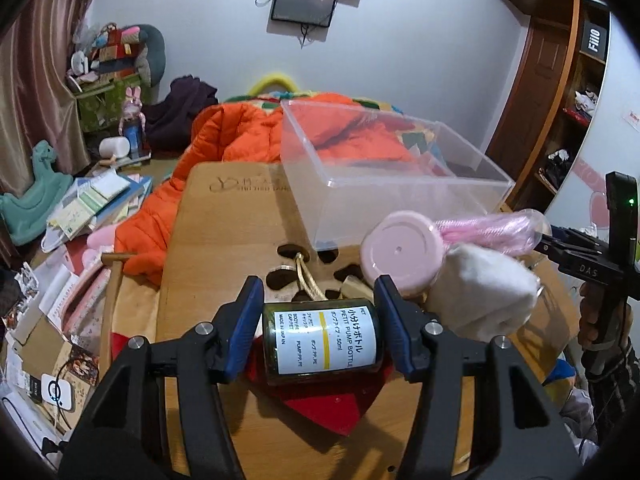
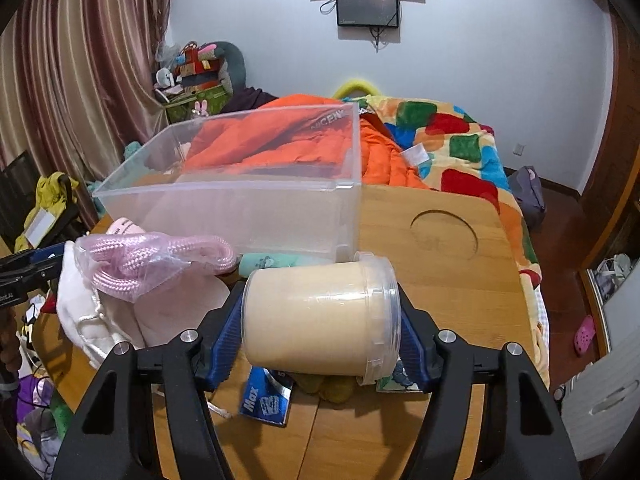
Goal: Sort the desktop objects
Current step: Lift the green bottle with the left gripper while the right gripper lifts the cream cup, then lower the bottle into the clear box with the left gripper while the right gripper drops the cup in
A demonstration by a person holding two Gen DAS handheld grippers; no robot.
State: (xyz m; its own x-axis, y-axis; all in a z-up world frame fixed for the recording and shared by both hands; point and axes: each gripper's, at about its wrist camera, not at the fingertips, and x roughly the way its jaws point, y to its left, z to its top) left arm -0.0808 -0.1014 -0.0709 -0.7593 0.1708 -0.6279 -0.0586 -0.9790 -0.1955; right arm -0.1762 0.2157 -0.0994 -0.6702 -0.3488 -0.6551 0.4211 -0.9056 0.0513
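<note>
Left gripper (image 1: 320, 320): one dark green pump bottle (image 1: 320, 342) lies sideways between the fingers, both blue pads pinching its ends just above the table (image 1: 224, 232). Right gripper (image 2: 320, 320): one cream-filled jar (image 2: 320, 316) pinched sideways, lifted off the table. Beyond both fingers, one clear plastic bin (image 2: 248, 208); nothing shows inside.
</note>
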